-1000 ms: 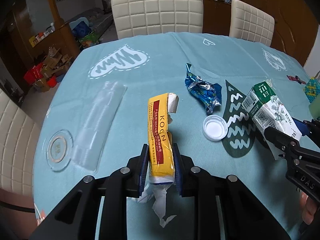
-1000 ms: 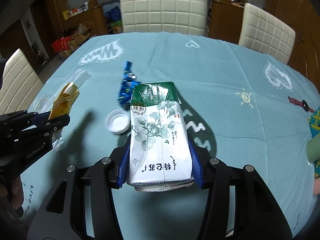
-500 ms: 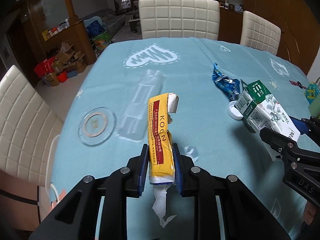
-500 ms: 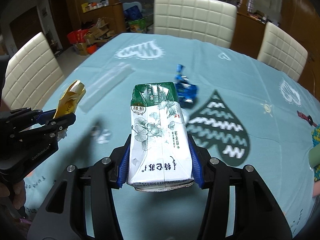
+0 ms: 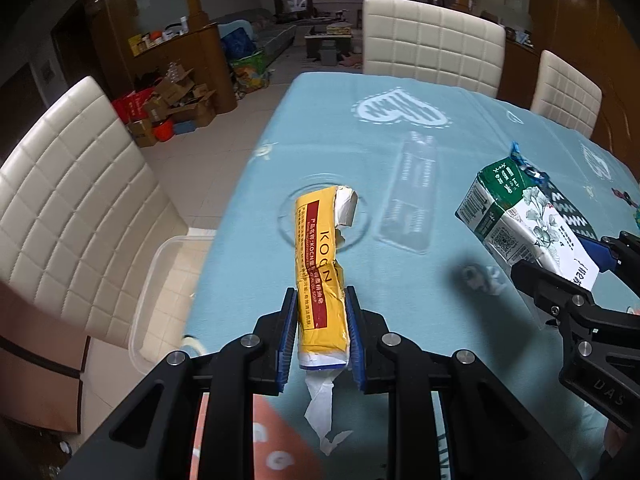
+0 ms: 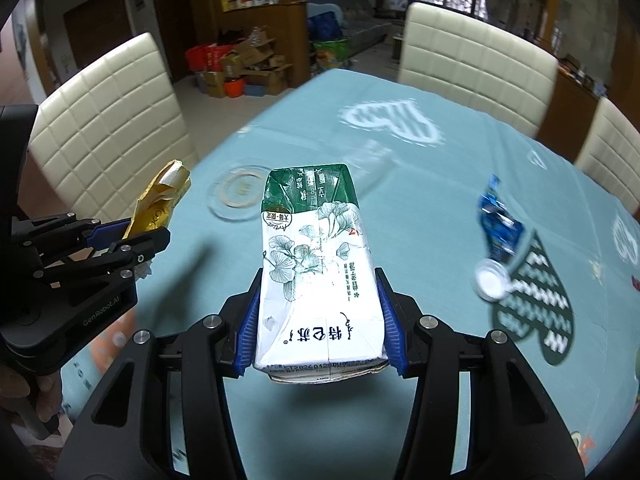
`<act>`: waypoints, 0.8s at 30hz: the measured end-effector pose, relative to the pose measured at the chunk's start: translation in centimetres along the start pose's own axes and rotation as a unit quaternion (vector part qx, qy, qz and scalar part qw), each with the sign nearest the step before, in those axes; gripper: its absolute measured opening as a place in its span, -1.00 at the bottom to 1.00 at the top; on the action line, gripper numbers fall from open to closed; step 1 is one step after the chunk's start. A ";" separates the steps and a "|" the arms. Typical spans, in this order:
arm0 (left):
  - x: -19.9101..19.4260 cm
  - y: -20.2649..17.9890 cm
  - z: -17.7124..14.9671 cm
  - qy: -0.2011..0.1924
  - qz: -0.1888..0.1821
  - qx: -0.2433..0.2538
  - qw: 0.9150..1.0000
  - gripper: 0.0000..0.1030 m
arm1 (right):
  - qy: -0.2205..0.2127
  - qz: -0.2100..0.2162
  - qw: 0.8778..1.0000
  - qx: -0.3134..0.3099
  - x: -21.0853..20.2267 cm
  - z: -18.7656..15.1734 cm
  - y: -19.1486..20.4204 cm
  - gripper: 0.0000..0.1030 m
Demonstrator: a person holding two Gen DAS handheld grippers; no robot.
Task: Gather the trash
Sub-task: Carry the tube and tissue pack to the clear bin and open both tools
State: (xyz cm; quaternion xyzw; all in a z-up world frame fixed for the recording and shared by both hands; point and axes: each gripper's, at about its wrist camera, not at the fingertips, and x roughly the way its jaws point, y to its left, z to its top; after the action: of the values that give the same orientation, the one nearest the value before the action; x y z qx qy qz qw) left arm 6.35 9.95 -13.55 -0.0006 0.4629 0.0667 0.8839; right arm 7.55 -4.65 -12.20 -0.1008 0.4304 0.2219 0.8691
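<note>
My left gripper (image 5: 320, 308) is shut on a yellow KOCN wrapper (image 5: 320, 264) with a torn white end, held above the table's left side; it also shows in the right wrist view (image 6: 158, 200). My right gripper (image 6: 318, 316) is shut on a green and white milk carton (image 6: 316, 264), which also shows in the left wrist view (image 5: 520, 220). A crumpled blue wrapper (image 6: 498, 224) and a white cap (image 6: 491, 282) lie on the teal tablecloth (image 6: 420, 208) at the right. A clear plastic tray (image 5: 412, 188) lies flat ahead.
A clear plastic bin (image 5: 160, 292) stands below the table's left edge, beside a cream chair (image 5: 72, 208). More cream chairs (image 5: 432, 40) stand at the far side. A round coaster (image 6: 240, 190) lies on the cloth. Boxes (image 5: 168, 100) clutter the floor beyond.
Both grippers have swung left toward the table's left edge, each still holding its item. The plastic bin has come into the left wrist view.
</note>
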 end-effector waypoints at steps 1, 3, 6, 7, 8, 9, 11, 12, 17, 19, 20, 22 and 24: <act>0.0 0.7 -0.2 0.001 0.003 -0.003 1.000 -0.55 | 0.000 0.004 1.000 -0.004 0.3 0.4 0.8 0.02; 0.2 2.3 -0.3 0.003 0.009 -0.009 1.000 -0.55 | -0.001 0.010 1.000 -0.012 0.7 1.0 2.2 0.02; 0.5 4.6 -0.4 0.004 0.019 -0.021 1.000 -0.55 | -0.002 0.021 0.999 -0.026 1.5 2.0 4.4 0.02; 0.5 5.3 -0.3 0.004 0.021 -0.024 0.999 -0.55 | -0.003 0.024 0.999 -0.032 1.7 2.4 5.3 0.02; 0.7 6.2 -0.3 0.004 0.025 -0.029 0.999 -0.55 | -0.003 0.027 0.999 -0.037 1.9 2.7 6.0 0.02; 0.7 6.7 -0.3 0.004 0.028 -0.032 0.999 -0.55 | -0.003 0.030 0.999 -0.042 2.2 3.1 6.7 0.02; 1.0 8.6 -0.3 0.004 0.035 -0.042 0.998 -0.55 | -0.002 0.037 0.998 -0.052 2.7 3.8 8.1 0.02; 1.1 9.2 -0.3 0.004 0.037 -0.046 0.998 -0.55 | -0.001 0.040 0.998 -0.056 2.9 4.1 8.7 0.02; 1.8 12.7 -0.4 0.008 0.050 -0.071 0.996 -0.55 | -0.002 0.052 0.995 -0.082 3.8 5.7 11.7 0.02; 2.1 14.0 -0.4 0.010 0.054 -0.081 0.995 -0.55 | -0.002 0.055 0.994 -0.090 4.2 6.3 12.6 0.02; 2.2 14.4 -0.5 0.010 0.055 -0.084 0.995 -0.55 | -0.001 0.058 0.994 -0.096 4.5 6.7 13.2 0.02; 2.4 15.2 -0.5 0.012 0.059 -0.089 0.994 -0.55 | 0.000 0.060 0.993 -0.102 4.8 7.2 13.9 0.02; 2.5 16.1 -0.6 0.011 0.064 -0.092 0.994 -0.55 | 0.000 0.065 0.992 -0.111 5.2 7.9 14.8 0.02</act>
State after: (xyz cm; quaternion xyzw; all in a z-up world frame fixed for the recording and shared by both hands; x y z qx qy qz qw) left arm 5.39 26.11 -14.94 -0.0535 0.4639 0.1655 0.8686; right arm 8.86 12.85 -11.33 -0.1683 0.4085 0.3240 0.8365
